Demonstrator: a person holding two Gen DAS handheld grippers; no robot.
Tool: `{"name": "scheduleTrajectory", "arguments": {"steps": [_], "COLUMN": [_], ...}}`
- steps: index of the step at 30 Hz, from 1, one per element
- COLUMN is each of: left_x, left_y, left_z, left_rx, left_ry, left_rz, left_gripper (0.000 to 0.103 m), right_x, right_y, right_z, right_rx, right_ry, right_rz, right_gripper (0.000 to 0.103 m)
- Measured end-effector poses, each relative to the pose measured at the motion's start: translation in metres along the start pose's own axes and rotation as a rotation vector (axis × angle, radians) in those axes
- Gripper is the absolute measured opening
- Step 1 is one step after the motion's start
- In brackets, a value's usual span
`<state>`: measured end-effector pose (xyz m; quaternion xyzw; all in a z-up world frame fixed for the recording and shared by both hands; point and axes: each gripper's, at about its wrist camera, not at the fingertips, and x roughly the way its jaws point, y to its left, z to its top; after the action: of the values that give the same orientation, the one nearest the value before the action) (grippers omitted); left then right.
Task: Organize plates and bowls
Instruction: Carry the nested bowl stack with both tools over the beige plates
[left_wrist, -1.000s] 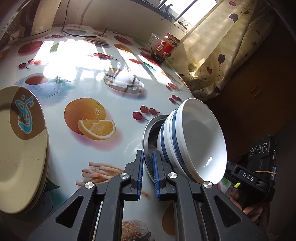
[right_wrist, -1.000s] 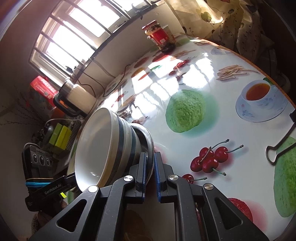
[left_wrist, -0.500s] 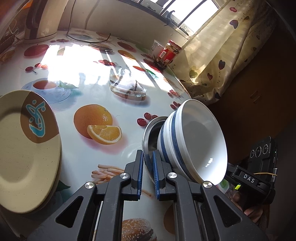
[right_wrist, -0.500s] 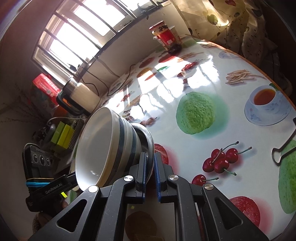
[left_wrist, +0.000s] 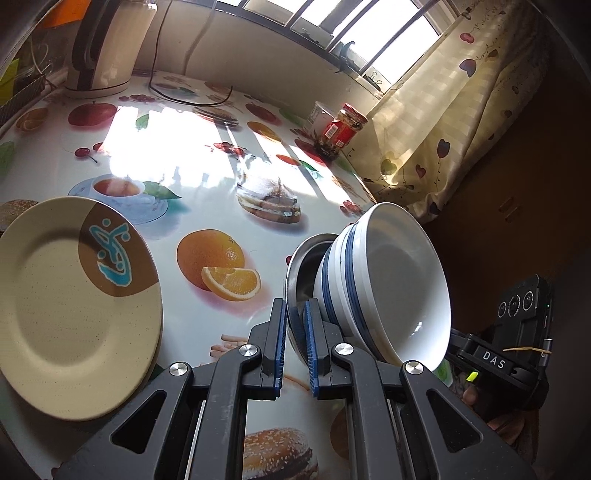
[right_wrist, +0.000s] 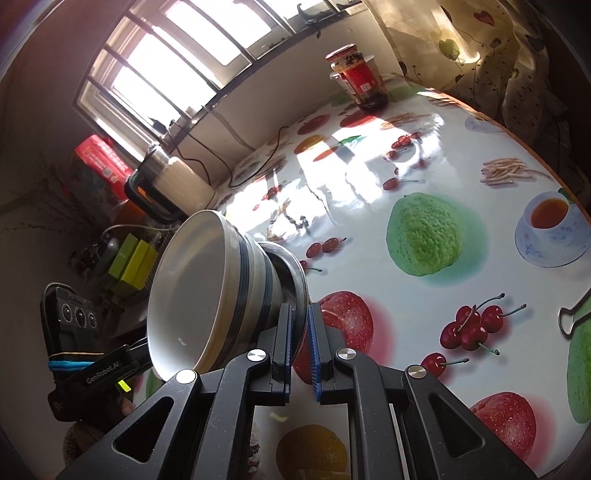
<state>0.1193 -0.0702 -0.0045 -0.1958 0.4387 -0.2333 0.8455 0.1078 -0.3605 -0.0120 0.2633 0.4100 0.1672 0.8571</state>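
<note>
Left tongs (left_wrist: 294, 345): clenched on one side of the rim of the metal bowl (left_wrist: 295, 273), blue pads either side of the thin edge.
Right tongs (right_wrist: 302, 349): clenched on the opposite side of that same metal rim, seen from the other wrist.
Load: white bowls with blue bands (left_wrist: 384, 284) nested inside the metal bowl, the whole stack carried between both tongs, apparently clear of the bench (left_wrist: 207, 177).
Plates: beige plate with brown patch (left_wrist: 70, 306) at the near left of the bench, seemingly on top of another plate; well apart from the carried stack.
Bench clutter: kettle (left_wrist: 105, 48) at the far edge, red-labelled jar (left_wrist: 340, 131) by the curtain, metal clip (right_wrist: 572, 317) on the right side.
Step in hand, as judged: moving the bowl stack to a set-down spot.
Risk, slip: thin smooth metal rim, narrow pads; a heavy ceramic load could pull it out of either grip.
Risk, uneven hands: one side raised or pulled apart from the other, stack tipped, white bowls sliding out.
Risk, set-down: landing near the bench edge or clipping the plates.
Risk, glare: strong sunlight on the glossy cloth, hard to judge the surface.
</note>
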Motion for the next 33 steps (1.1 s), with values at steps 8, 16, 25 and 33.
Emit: {"name": "scheduleTrajectory", "arguments": {"steps": [8, 16, 25, 33], "left_x": [-0.019, -0.04, -0.058, -0.072], "left_y": [0.012, 0.031, 0.052, 0.073], "left_z": [0.005, 0.008, 0.01, 0.011], "left_rx": [-0.02, -0.055, -0.086, -0.114], "left_ry": [-0.036, -0.071, -0.098, -0.123], "left_rz": [0.024, 0.064, 0.104, 0.131], "left_gripper": [0.009, 0.009, 0.009, 0.009], "right_x": [0.01, 0.027, 0.048, 0.068], "right_y": [0.024, 0.05, 0.074, 0.095], "right_z": [0.004, 0.006, 0.004, 0.002], "right_rx": [-0.036, -0.074, -0.1, -0.13], "right_ry": [0.016, 0.046, 0.082, 0.116], "right_rz": [0.018, 0.044, 0.073, 0.089], "right_gripper": [0.01, 0.01, 0.01, 0.01]}}
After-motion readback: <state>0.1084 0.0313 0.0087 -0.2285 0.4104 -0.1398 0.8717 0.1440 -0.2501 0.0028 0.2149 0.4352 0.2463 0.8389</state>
